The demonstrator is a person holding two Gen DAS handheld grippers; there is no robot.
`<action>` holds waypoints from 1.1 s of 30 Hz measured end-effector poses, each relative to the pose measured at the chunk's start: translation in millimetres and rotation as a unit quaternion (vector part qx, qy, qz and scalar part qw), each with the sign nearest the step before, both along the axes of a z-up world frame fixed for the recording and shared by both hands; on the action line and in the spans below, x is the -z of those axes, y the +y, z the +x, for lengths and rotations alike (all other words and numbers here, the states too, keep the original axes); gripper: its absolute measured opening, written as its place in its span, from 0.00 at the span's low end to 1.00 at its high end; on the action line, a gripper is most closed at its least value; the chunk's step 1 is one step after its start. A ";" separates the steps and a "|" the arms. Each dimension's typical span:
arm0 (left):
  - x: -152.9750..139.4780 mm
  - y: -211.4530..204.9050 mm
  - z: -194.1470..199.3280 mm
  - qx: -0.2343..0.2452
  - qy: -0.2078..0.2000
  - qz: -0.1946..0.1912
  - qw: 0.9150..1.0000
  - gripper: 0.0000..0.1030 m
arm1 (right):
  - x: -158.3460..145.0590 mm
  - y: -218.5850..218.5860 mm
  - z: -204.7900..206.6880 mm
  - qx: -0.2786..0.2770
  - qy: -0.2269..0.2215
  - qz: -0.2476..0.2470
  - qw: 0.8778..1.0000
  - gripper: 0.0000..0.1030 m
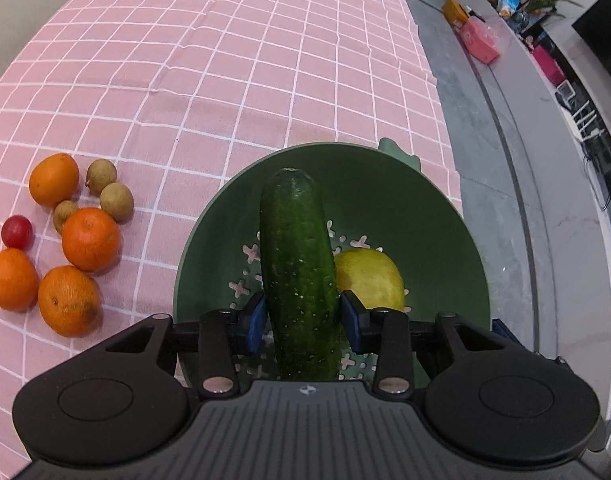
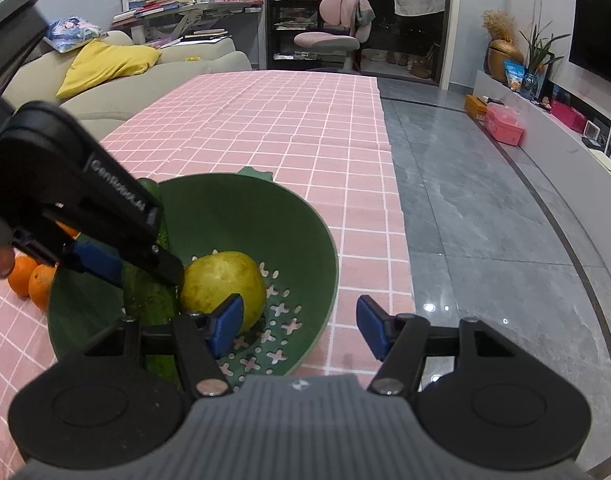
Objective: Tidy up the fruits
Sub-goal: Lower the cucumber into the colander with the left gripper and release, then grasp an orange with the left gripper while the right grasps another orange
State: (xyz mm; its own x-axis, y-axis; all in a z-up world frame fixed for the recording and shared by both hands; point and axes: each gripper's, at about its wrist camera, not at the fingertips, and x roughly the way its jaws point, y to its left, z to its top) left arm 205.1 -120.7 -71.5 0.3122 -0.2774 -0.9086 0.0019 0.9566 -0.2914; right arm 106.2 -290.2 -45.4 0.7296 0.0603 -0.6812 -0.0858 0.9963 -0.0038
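My left gripper point(image 1: 301, 318) is shut on a dark green cucumber point(image 1: 299, 264) and holds it over a green colander bowl point(image 1: 425, 216). A yellow pear-like fruit point(image 1: 371, 278) lies in the bowl beside the cucumber. In the right wrist view the bowl point(image 2: 241, 216), the yellow fruit point(image 2: 221, 284) and the cucumber point(image 2: 149, 300) show, with the left gripper point(image 2: 105, 256) reaching in from the left. My right gripper point(image 2: 299, 328) is open and empty, just above the bowl's near right rim.
Several oranges point(image 1: 90, 239), three small brown longans point(image 1: 116, 201) and a red cherry tomato point(image 1: 16, 232) lie on the pink checked tablecloth point(image 1: 225, 60) left of the bowl. The cloth's right edge meets grey floor point(image 2: 485, 220). A sofa point(image 2: 125, 76) stands at the far left.
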 end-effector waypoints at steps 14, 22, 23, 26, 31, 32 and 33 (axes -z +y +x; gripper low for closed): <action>-41.5 18.0 -30.9 0.035 -0.054 -0.004 0.998 0.56 | -18.8 8.8 -18.0 -0.023 -0.021 -0.002 1.000 0.64; -83.3 51.0 -78.4 0.029 -0.149 0.033 0.988 0.57 | -48.2 32.9 -33.4 -0.054 -0.017 0.041 0.998 0.65; -85.9 56.9 -82.4 0.025 -0.155 0.041 0.987 0.57 | -51.5 37.9 -35.0 -0.061 -0.015 0.046 0.997 0.65; -87.4 78.0 -95.6 0.008 -0.167 0.058 0.984 0.57 | -57.7 56.4 -40.6 -0.085 -0.007 0.059 0.995 0.66; -80.5 115.8 -114.3 -0.022 -0.168 0.092 0.981 0.57 | -60.4 96.2 -48.5 -0.129 0.008 0.058 0.990 0.67; -78.5 122.9 -117.1 -0.029 -0.167 0.094 0.981 0.57 | -60.3 104.1 -49.4 -0.137 0.011 0.055 0.989 0.67; -77.1 130.6 -119.4 -0.035 -0.167 0.093 0.981 0.57 | -59.8 111.6 -50.1 -0.145 0.014 0.053 0.988 0.67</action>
State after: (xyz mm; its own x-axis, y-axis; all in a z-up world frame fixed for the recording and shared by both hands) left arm 85.8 9.8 5.5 0.6127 -0.0840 -0.7858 -0.0001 0.9943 -0.1064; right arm 56.2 -178.6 14.4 0.6525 0.3352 -0.6796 -0.3658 0.9248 0.1049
